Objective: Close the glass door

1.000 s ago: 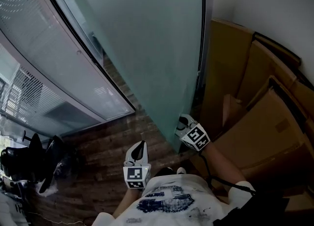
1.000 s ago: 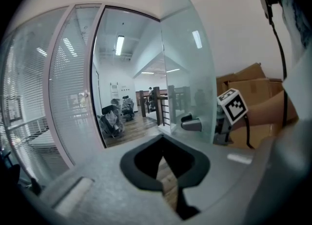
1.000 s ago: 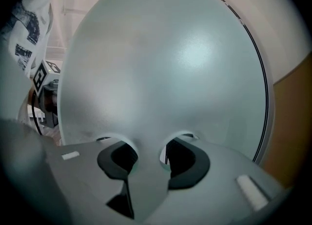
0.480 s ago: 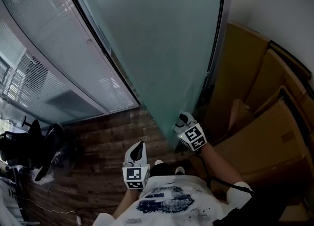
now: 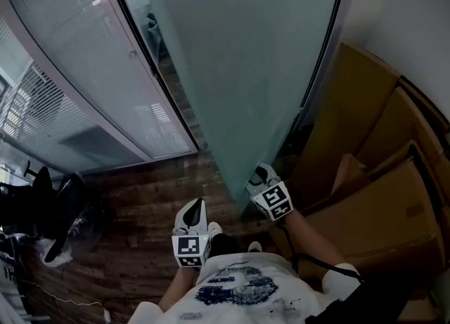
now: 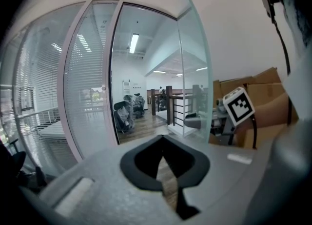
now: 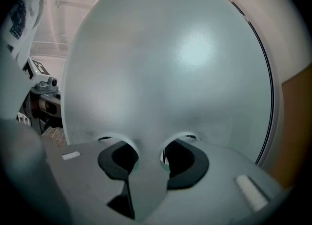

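1. Frosted pale-green glass door (image 5: 246,69): a tall leaf standing open. Its lower free edge sits between the fingers of the right gripper (image 5: 261,173), and the rest rises ahead of and above them.
2. Glass partition wall with white slatted blinds (image 5: 77,69): well to the left of the left gripper's fingers. Its white frame post (image 6: 114,72) borders the doorway ahead of them, through which an office room shows.
3. Brown cardboard boxes (image 5: 380,175): stacked flat and leaning, just to the right of the right fingers. They stand on the far side of the door leaf, between it and the white wall.
4. Dark wooden plank floor (image 5: 148,203): below both pairs of fingers.
5. Black office chair (image 5: 49,203): far to the left of the left fingers, on the floor beside the partition.
6. Right gripper: black pads (image 7: 183,163) pinch the door's edge, one on each face of the glass. The marker cube sits behind the fingers.
7. Left gripper (image 5: 198,204): fingers pressed together at the tips, with nothing between them. It hangs to the left of the door's edge, apart from the glass.
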`<control>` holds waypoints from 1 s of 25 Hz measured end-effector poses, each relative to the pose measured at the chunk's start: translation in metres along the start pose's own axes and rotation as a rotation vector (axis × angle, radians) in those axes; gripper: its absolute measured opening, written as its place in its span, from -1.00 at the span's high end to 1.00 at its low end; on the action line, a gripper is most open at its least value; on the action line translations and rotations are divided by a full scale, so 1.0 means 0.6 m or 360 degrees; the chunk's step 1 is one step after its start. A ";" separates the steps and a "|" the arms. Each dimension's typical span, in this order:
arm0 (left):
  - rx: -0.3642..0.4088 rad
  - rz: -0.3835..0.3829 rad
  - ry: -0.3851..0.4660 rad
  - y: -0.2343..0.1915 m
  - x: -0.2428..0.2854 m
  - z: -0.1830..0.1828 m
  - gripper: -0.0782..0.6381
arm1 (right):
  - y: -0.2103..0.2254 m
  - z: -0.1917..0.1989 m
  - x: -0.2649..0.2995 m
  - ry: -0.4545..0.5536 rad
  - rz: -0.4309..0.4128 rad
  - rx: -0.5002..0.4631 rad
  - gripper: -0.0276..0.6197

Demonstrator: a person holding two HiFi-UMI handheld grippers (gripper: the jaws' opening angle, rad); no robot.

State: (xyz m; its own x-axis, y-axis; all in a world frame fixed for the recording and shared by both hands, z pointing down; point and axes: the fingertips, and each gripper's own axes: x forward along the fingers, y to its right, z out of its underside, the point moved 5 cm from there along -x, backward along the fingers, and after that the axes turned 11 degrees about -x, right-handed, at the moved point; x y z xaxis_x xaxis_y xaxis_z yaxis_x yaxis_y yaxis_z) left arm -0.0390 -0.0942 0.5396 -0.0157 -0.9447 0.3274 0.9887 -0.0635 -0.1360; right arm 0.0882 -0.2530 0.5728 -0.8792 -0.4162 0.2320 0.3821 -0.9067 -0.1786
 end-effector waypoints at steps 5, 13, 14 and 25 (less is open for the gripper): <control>0.0011 0.0034 0.0010 -0.041 0.035 -0.023 0.77 | -0.003 -0.009 0.039 -0.0025 0.0024 0.0016 0.45; -0.0010 0.0051 0.0007 -0.125 0.078 -0.061 0.77 | -0.003 -0.021 0.106 -0.0044 0.0106 0.0032 0.45; -0.0017 0.0059 0.0002 -0.135 0.083 -0.067 0.77 | -0.003 -0.025 0.116 -0.0048 0.0112 0.0033 0.45; -0.0019 0.0084 -0.0013 -0.254 0.140 -0.101 0.77 | 0.007 -0.048 0.220 -0.0070 0.0215 0.0042 0.45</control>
State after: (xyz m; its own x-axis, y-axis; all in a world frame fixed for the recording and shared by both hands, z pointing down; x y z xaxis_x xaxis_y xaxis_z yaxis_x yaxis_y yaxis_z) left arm -0.1998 -0.1836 0.5310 0.0376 -0.9442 0.3272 0.9862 -0.0177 -0.1644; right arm -0.0344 -0.3094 0.5749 -0.8062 -0.5366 0.2492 0.5040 -0.8435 -0.1858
